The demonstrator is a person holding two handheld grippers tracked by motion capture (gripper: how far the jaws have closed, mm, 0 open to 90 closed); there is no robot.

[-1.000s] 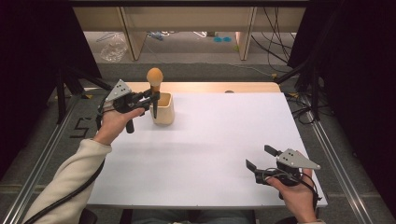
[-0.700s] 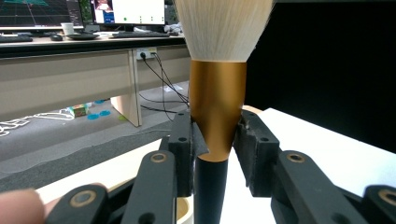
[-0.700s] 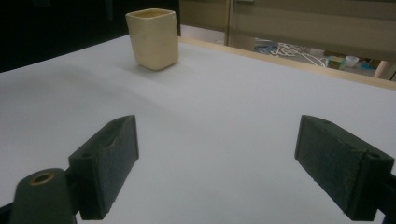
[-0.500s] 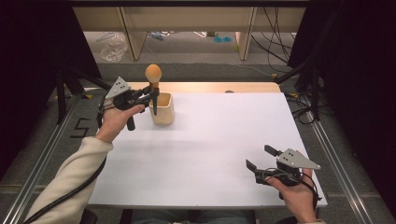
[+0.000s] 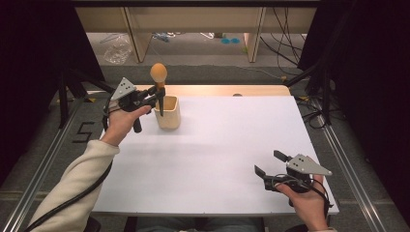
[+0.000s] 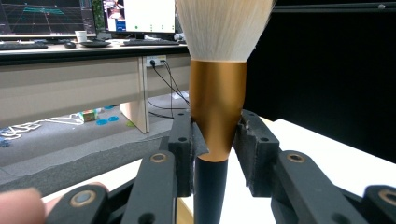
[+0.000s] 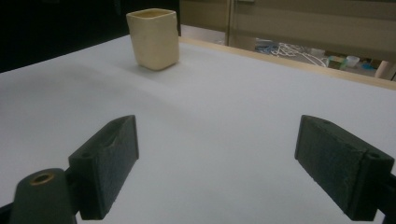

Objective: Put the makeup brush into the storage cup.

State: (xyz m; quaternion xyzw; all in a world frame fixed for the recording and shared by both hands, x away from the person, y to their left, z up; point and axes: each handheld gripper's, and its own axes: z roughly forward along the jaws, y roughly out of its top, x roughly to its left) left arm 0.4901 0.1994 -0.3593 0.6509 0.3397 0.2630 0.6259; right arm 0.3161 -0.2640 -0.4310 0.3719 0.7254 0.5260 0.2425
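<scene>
The white table [image 5: 217, 159] carries little: a cream square cup [image 5: 168, 112] near its far left corner, with a strip of bare wood along the far edge. Beyond lie a grey floor, desk legs and loose cables; monitors glow on a desk in my left gripper view, and the sides of the room are dark.

In my left gripper [image 5: 153, 95] I hold a makeup brush [image 5: 159, 82] upright above that cup, its dark handle reaching down into the mouth and its tuft on top. My jaws are clamped on the narrow foot of the gold ferrule [image 6: 217, 112], just where it meets the handle.

I judge the brush light and stiff in the stem, soft and easily splayed in the bristles, and the polished ferrule slippery, so the taper is the place to pinch.

My right gripper [image 5: 271, 163] rests near the near right corner, jaws spread wide with nothing between them.
</scene>
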